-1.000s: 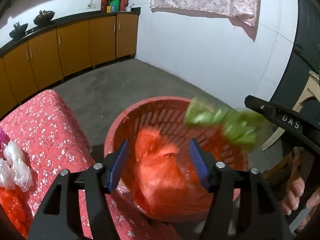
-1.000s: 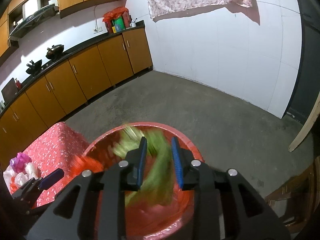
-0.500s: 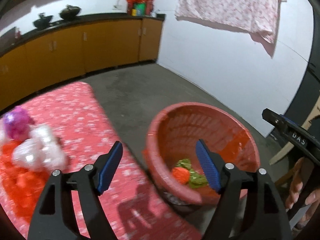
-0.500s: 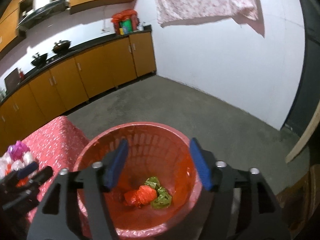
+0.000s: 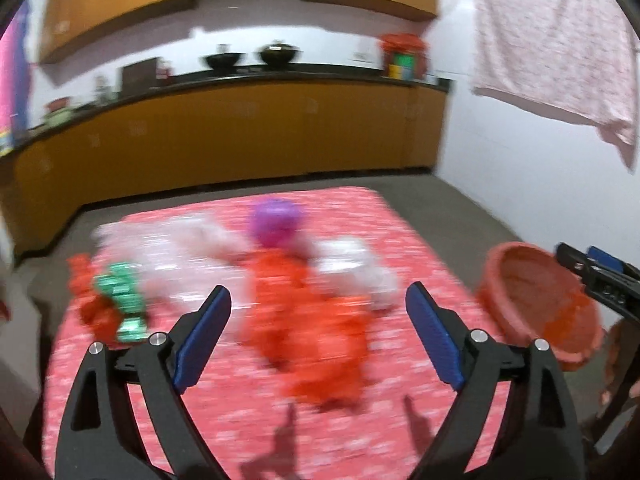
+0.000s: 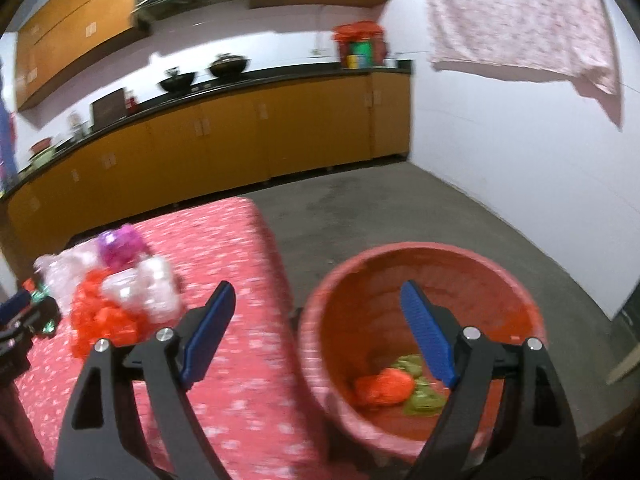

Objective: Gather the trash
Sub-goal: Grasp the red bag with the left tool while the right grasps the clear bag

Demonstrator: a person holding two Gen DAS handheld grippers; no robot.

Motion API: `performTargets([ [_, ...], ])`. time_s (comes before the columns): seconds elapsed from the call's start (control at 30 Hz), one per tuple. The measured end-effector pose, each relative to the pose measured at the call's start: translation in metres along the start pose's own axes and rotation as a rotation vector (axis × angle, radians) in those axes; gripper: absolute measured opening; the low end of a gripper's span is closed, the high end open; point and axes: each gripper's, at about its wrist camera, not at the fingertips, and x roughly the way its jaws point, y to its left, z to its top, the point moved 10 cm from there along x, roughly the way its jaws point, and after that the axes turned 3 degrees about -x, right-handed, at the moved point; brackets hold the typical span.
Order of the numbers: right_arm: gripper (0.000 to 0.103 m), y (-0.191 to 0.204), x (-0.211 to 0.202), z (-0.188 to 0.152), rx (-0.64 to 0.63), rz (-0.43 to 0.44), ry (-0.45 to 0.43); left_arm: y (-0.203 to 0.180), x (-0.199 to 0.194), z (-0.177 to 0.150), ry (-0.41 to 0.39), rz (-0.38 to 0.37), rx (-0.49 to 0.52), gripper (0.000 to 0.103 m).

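My left gripper (image 5: pixel 318 332) hangs over the red flowered table (image 5: pixel 248 420), its jaws opening with nothing between them. Ahead of it lies a blurred heap of trash: an orange plastic bag (image 5: pixel 308 320), a purple ball of wrap (image 5: pixel 276 222), white plastic (image 5: pixel 356 264) and a green wrapper (image 5: pixel 122 292). My right gripper (image 6: pixel 318 330) is opening too and holds nothing; it straddles the table edge and the red basket (image 6: pixel 400 252). An orange bag (image 6: pixel 382 388) and a green bag (image 6: pixel 420 398) lie in the basket's bottom. The same heap (image 6: pixel 108 304) shows at the left of the right wrist view.
Orange kitchen cabinets (image 6: pixel 240 136) with a black counter and pots run along the back wall. A flowered cloth (image 6: pixel 520 20) hangs on the white wall at right. Bare concrete floor (image 6: pixel 380 204) lies beyond the basket. The basket (image 5: pixel 532 300) stands just off the table's right edge.
Both grippers let go of their bags, which dropped into the basket, and their jaws spread wide. Both then swung left, the left one from over the basket to over the table's heap.
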Motion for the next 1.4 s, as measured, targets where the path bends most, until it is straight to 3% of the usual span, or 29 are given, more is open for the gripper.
performTargets([
  [0.13, 0.079, 0.041, 0.012, 0.001, -0.041, 0.066, 0.011, 0.081, -0.002, -0.005, 0.003, 0.174, -0.071, 0.089],
  [0.23, 0.07, 0.071, 0.028, 0.0, -0.07, 0.103, 0.041, 0.138, 0.0, -0.009, 0.011, 0.286, -0.147, 0.089],
  [0.4, 0.06, 0.105, 0.064, -0.005, -0.074, 0.156, 0.116, 0.201, 0.018, -0.02, 0.053, 0.376, -0.233, 0.089],
  [0.6, 0.058, 0.128, 0.102, -0.009, -0.07, 0.18, 0.173, 0.232, 0.047, -0.033, 0.126, 0.366, -0.306, 0.089],
  [0.87, 0.057, 0.153, 0.144, 0.002, -0.075, 0.215, 0.21, 0.237, 0.066, -0.043, 0.17, 0.36, -0.275, 0.089],
  [1.13, 0.057, 0.18, 0.151, -0.01, -0.152, 0.284, 0.233, 0.249, 0.078, -0.046, 0.193, 0.343, -0.314, 0.083],
  [1.4, 0.057, 0.19, 0.16, -0.021, -0.202, 0.283, 0.268, 0.25, 0.089, -0.045, 0.211, 0.32, -0.3, 0.075],
])
